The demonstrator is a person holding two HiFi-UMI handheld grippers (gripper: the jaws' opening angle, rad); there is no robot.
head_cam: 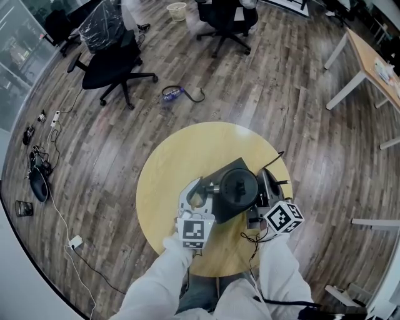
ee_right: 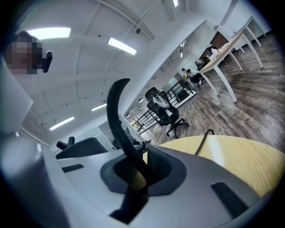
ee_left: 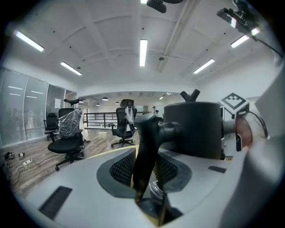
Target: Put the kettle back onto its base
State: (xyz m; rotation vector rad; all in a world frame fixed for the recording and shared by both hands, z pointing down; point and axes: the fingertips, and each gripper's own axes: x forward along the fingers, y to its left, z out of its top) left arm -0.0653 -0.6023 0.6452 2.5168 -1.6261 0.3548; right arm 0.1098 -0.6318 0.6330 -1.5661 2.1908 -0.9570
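Observation:
The black kettle (head_cam: 239, 186) stands over its dark square base (head_cam: 219, 210) on the round yellow table (head_cam: 169, 169); whether it is fully seated I cannot tell. My left gripper (head_cam: 199, 190) is at the kettle's left side. In the left gripper view the handle (ee_left: 149, 142) stands upright between the jaws of the left gripper (ee_left: 149, 178), with a gap showing beside it, so they are open. The kettle body (ee_left: 196, 129) fills the right. My right gripper (head_cam: 265, 181) is at the kettle's right side. The right gripper (ee_right: 133, 176) is shut on the black power cord (ee_right: 116, 116), which arcs upward.
Black office chairs (head_cam: 115, 62) stand on the wood floor beyond the table, with a pale bin (head_cam: 177, 10) further off. Cables and a power strip (head_cam: 53, 122) lie along the left. A desk (head_cam: 375, 69) is at the upper right. The person's sleeves (head_cam: 169, 275) reach in from below.

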